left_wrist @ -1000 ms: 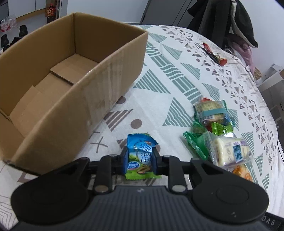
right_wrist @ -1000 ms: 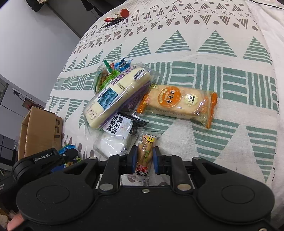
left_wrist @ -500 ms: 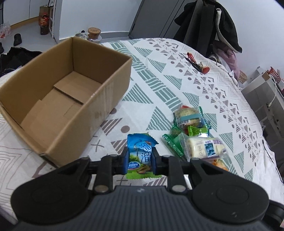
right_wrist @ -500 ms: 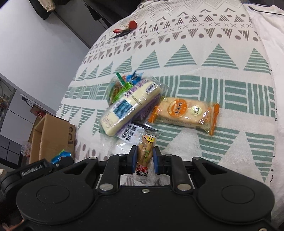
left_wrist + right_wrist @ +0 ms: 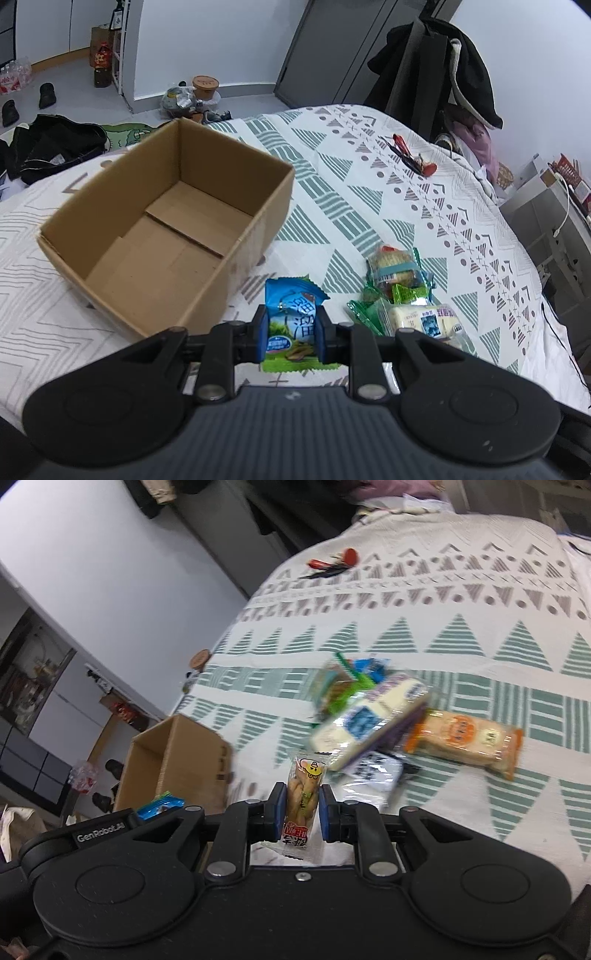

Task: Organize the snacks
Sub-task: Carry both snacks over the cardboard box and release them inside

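Left gripper (image 5: 291, 338) is clamped on a blue and green snack packet (image 5: 293, 325), blue pads pressing both sides, the packet standing upright between them and clear of the patterned bedspread (image 5: 369, 192). At about ten o'clock from that packet sits the open cardboard box (image 5: 170, 236), its flaps lying flat on the bottom, nothing else showing inside. Over at two o'clock from the packet, the loose pile of snacks (image 5: 402, 291): a clear-wrapped round cracker pack (image 5: 391, 264) on the far side, green wrappers in the middle, a pale bar with a blue label (image 5: 424, 319) nearest.

Right gripper (image 5: 303, 812) has its jaws closed on a slim clear packet of twisted biscuits (image 5: 303, 801), held upright, red label at the bottom end. In this view the picture is smeared with motion. The pile lies at one to two o'clock from the gripper: the long pale bar (image 5: 369, 716), an orange-ended rice cracker pack (image 5: 465, 742) just beside it, a white sachet (image 5: 373, 771) tucked under the bar's near edge. The box (image 5: 173, 764) is at ten o'clock, and at nine o'clock the left gripper's black body (image 5: 99, 830) with the blue packet (image 5: 159, 806) peeking over it.

Far up the bedspread, at twelve o'clock, a small bunch of red-tagged keys (image 5: 413, 157).
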{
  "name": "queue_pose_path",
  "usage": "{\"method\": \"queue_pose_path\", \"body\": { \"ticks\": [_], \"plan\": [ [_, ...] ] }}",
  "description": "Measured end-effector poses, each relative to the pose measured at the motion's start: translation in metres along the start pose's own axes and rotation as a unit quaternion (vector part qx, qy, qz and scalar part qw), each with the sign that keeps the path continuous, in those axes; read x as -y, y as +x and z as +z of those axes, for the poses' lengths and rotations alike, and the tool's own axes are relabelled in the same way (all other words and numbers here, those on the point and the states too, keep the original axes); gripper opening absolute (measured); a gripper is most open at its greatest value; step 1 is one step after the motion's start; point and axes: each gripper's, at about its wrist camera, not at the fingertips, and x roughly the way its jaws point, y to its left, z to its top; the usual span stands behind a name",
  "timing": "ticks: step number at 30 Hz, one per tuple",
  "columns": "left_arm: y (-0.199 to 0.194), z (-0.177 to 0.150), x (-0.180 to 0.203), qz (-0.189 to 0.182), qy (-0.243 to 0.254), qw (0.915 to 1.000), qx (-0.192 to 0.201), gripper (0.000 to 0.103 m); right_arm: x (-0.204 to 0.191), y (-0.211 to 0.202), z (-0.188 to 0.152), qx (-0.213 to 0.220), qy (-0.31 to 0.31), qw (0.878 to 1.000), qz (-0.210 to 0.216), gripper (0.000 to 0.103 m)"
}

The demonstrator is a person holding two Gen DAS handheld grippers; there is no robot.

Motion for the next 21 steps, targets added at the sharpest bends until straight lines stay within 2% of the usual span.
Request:
{"method": "queue_pose_path", "body": {
  "ticks": [7,12,21],
  "plan": [
    [-0.019,0.013,-0.014,0.005,0.005,0.9999,0.009,0.024,-0.029,0.000,0.001,0.006,-0.019,0.999,0.030,0.019],
    [-0.025,0.036,-0.022,-0.003,0.042,0.9991,0.008,0.024,-0.056,0.004,0.003,0.011,-0.043,0.998,0.048,0.019],
    [-0.028,0.062,-0.050,-0.005,0.045,0.9988,0.020,0.024,-0.094,0.022,0.008,0.011,-0.070,0.995,0.071,0.019]
  ]
}}
